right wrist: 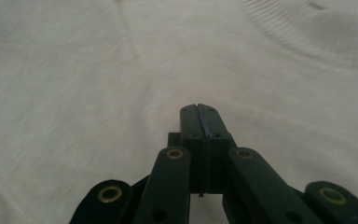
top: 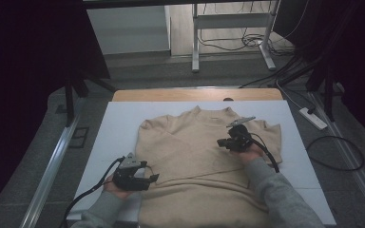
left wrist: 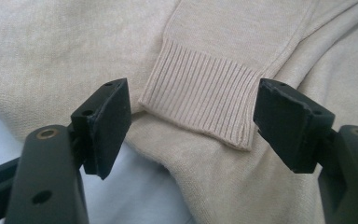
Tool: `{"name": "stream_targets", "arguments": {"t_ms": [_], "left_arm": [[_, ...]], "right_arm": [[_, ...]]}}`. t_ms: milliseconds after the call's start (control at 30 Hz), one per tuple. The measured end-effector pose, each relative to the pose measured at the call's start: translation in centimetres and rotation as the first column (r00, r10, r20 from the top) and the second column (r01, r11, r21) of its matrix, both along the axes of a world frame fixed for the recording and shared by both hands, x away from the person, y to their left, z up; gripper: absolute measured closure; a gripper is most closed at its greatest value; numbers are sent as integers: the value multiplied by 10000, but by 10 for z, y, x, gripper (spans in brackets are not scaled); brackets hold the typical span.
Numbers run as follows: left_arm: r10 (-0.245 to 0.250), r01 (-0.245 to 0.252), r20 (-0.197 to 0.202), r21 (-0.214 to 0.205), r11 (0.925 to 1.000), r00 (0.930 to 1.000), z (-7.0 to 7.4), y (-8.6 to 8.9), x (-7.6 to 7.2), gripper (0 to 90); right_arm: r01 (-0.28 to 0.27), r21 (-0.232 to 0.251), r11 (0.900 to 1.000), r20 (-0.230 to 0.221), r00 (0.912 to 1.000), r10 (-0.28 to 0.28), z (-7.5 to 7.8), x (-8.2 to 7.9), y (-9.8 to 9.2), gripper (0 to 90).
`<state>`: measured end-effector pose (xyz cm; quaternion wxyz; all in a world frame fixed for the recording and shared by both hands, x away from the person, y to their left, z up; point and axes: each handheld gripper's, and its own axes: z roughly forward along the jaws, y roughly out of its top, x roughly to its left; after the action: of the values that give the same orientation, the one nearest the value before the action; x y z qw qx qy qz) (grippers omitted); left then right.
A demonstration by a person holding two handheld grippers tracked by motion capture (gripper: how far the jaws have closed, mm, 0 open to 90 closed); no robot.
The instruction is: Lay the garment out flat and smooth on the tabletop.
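A beige knit sweater (top: 195, 147) lies flat on the white table cover (top: 116, 126), collar toward the far edge and a sleeve folded across its body. At the sweater's lower left edge my left gripper (top: 154, 178) is open. In the left gripper view the ribbed sleeve cuff (left wrist: 205, 79) lies ahead between the spread jaws of the left gripper (left wrist: 193, 107), and the pads touch nothing. My right gripper (top: 220, 142) hovers over the sweater's right chest. It is shut (right wrist: 199, 109) with nothing between its pads, above plain knit (right wrist: 98, 70) near the ribbed collar (right wrist: 317, 32).
The wooden table edge (top: 195, 95) shows beyond the cover. Behind it stand metal frame legs (top: 195, 42). A power strip (top: 313, 118) and loose cables (top: 337, 152) lie on the floor at the right. Dark curtains hang on both sides.
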<state>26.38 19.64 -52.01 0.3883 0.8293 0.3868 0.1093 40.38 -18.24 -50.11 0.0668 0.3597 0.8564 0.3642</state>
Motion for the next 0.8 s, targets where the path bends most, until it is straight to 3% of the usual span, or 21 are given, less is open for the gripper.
{"name": "stream_targets", "arguments": {"t_ms": [100,200,533,800], "left_arm": [[25,-25,10,48,10000,10000,0,1,0,271],[60,-61,21,80,9999,10000,-1,1,1,269],[384,-385,174,77,9992,9991,2,7,-1,243],[768,-759,294,-309,9966,9966,5,19,-5,220]], "right_arm": [[-456,56,9989,54,9989,456,-1,-14,7,889],[-1045,-185,9944,92,9945,1047,-3,-26,15,890],[-1685,6,9857,126,9856,1684,-3,-44,39,853],[-2659,-140,9639,155,9638,2661,-4,-55,90,596]]}}
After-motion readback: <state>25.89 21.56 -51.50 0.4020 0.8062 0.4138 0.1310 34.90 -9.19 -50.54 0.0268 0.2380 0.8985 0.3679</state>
